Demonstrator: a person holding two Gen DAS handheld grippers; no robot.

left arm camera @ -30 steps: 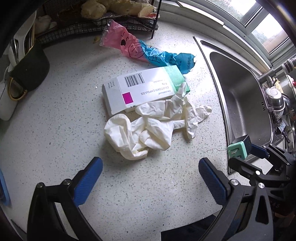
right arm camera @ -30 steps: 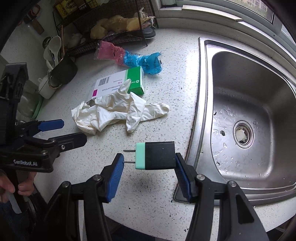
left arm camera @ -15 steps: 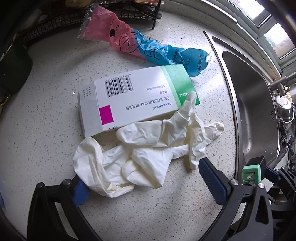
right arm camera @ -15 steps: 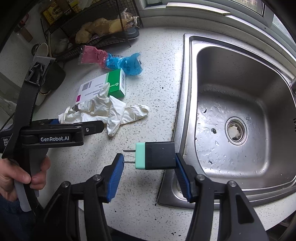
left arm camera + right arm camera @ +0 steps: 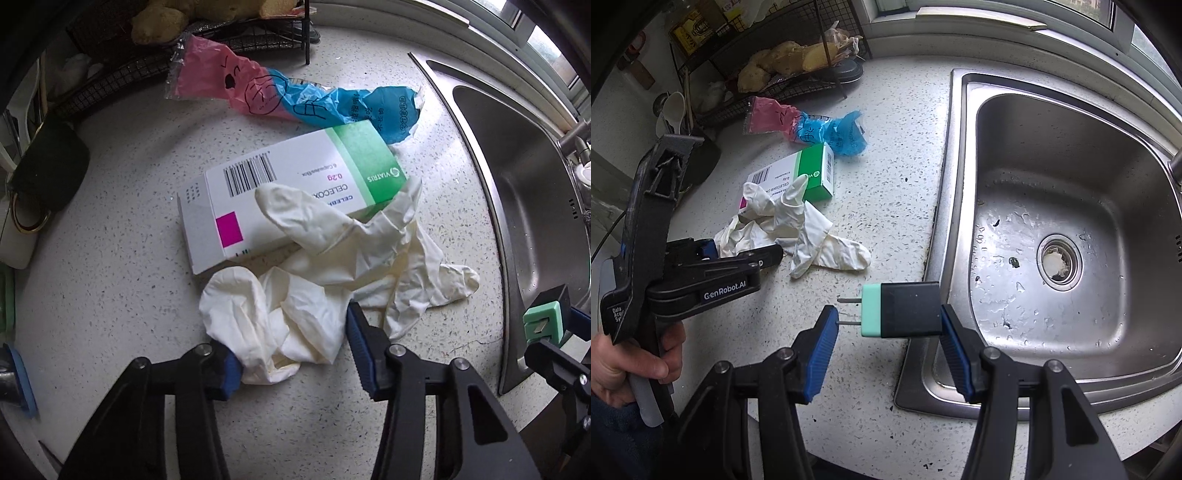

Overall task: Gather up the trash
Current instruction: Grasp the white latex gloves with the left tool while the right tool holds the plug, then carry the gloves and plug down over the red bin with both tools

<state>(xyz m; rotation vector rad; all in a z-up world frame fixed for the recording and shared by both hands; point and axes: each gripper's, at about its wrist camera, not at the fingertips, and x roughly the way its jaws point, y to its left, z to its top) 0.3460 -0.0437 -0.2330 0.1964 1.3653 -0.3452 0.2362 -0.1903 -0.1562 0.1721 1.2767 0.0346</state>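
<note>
Speckled white kitchen counter (image 5: 110, 229) runs beside a steel sink (image 5: 1071, 177) under a window, with trash lying across it. At far left in the left wrist view, a dark cup (image 5: 48, 162) stands near a black wire rack (image 5: 122, 74) holding lumpy brown roots. Just in front of the rack lies a crumpled plastic wrapper (image 5: 295, 99), pink at one end and blue at the other, marked with black scribbles. Beside it rests a white-and-green medicine box (image 5: 295, 184) with a barcode and a magenta square, its lettering facing away from the camera. Draped partly over the box's near edge is a heap of limp, cream-coloured rubber gloves (image 5: 332, 266), wrinkled and tangled, one finger poking up over the carton and another stretching toward the sink.

The left gripper (image 5: 291, 350) is low on the counter with its blue-padded fingers (image 5: 360, 347) closed in on the near bunch of gloves, the material pinched between them; the right wrist view shows the same tool (image 5: 738, 258) in the person's hand (image 5: 631, 365), its tips buried in the glove heap.

Further right, the right gripper (image 5: 890, 332) hovers over the counter's edge by the sink, clamped on a black charger (image 5: 905, 310) with a mint-green face and two metal prongs pointing left. The sink basin is wet, with scraps in its drain (image 5: 1058, 258).
</note>
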